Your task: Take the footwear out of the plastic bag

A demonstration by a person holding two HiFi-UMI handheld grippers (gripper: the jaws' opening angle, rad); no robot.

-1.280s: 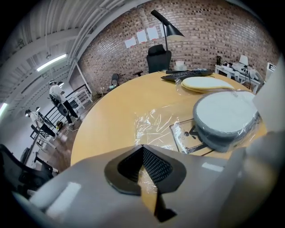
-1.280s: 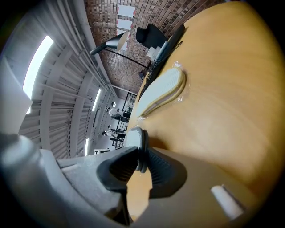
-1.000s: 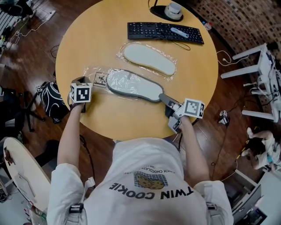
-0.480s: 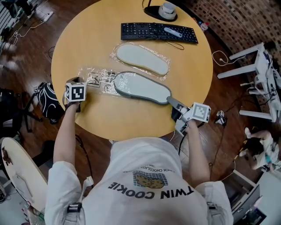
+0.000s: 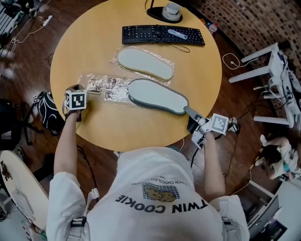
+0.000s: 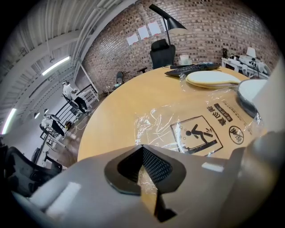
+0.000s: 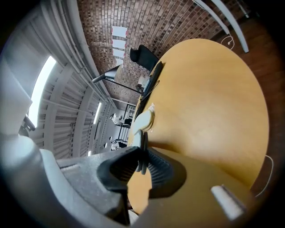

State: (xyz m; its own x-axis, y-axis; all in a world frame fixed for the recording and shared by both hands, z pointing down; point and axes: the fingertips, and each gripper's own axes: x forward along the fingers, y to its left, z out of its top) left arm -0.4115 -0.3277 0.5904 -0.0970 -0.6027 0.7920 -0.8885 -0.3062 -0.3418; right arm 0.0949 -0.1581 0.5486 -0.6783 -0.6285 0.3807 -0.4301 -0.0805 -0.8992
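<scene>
On the table [image 5: 94, 42], we take the keyboard [image 5: 163, 35] as our mark. Behind it stands a lamp base [image 5: 164, 13]. Just before it lies a wrapped slipper [image 5: 145, 64]; farther before it, a second slipper [image 5: 157, 95]; before it and leftward, the plastic bag [image 5: 99, 84].

— I've got the head camera up high, looking steeply down over the whole table [image 5: 117, 124].
— Mine ride low and close. The left tongs [image 6: 144, 171] face across toward the keyboard [image 6: 191, 69]; the right tongs [image 7: 141, 161] look in from the rim, tilted sideways. All three views share the tabletop.
</scene>
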